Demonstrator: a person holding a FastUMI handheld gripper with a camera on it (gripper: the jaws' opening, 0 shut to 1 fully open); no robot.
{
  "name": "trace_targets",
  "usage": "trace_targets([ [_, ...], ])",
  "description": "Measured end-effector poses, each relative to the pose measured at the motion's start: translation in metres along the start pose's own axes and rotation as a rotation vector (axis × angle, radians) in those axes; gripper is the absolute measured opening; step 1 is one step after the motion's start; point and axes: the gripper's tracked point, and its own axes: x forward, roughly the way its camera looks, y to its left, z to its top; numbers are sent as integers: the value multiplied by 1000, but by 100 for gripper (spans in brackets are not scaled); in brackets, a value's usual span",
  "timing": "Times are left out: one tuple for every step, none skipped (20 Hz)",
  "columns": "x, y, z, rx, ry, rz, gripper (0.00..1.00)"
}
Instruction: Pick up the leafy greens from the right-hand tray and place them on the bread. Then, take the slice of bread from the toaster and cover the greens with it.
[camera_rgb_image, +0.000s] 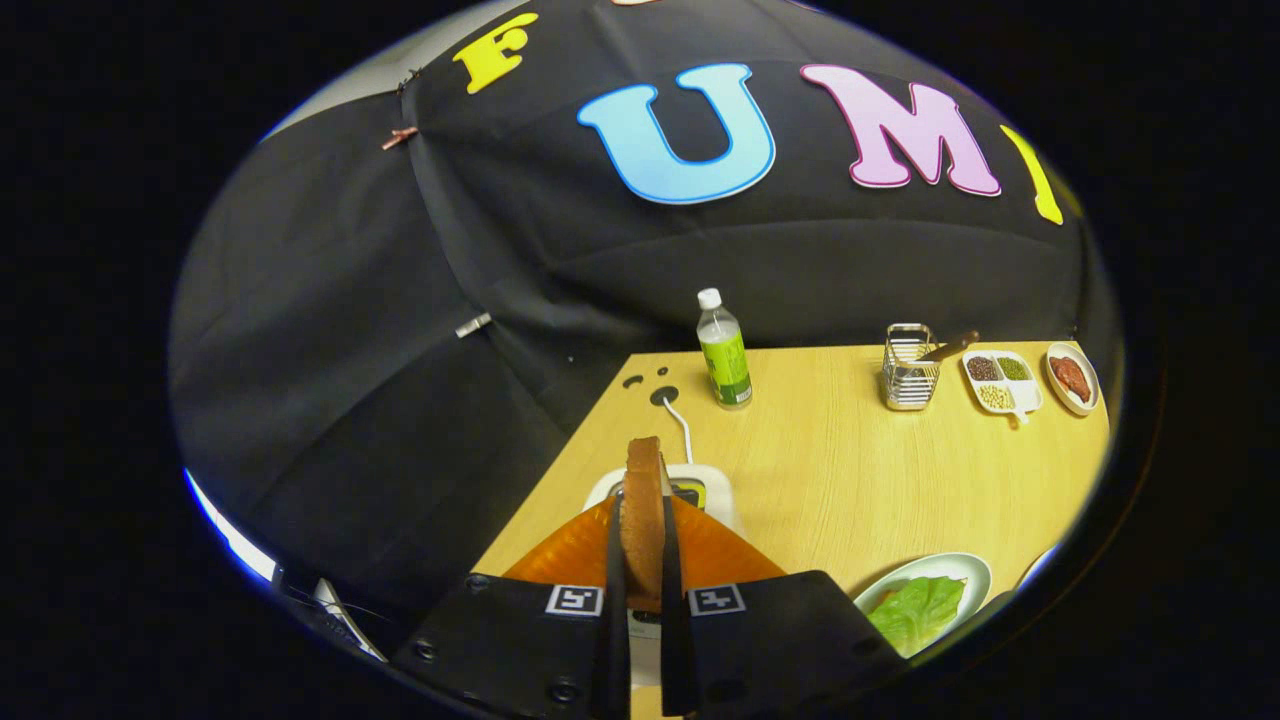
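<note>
bread slice held on edge between the fingers

the slice of bread (643, 510) stands upright on its edge, its thin crust side turned toward the camera, so its broad faces look out to the left and right. its long axis runs up and away from the fingertips, and its top end rises above them toward the back of the wooden table (850, 460). the gripper (641, 560) is closed on it: both fingers press flat against the two broad faces, one on each side, and the lower part of the slice sits down between them.

just beyond and below the slice lies the white toaster (700, 490), with its white cord running back across the table toward a dark hole in the tabletop. an orange surface (730, 555) spreads out to either side behind the fingers; what it is cannot be told.

to the right of the fingers, near the table's front edge, a white plate (975, 575) holds the leafy greens (920, 612), which lie flat on it.

farther back on the table stand a clear bottle with a green label (724, 352), a small wire basket (908, 368), a white divided dish of beans (1000, 382), and a small plate with something reddish brown (1072, 378), all well apart from the gripper.
</note>
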Motion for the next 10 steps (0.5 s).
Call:
trace_targets([
  [-13,0,10,19,-23,15,16],
  [-25,-4,19,28,-47,17,16],
  [-36,-10,27,32,-67,12,16],
  [-48,-17,34,40,-87,7,16],
  [-61,-25,40,51,-105,-1,16],
  [-73,-36,44,60,-122,-14,16],
  [-85,-51,49,62,-142,-38,16],
  [-99,-70,51,56,-166,-73,16],
  [-110,-90,51,46,-182,-112,16],
  [-120,-108,47,44,-188,-147,16],
])
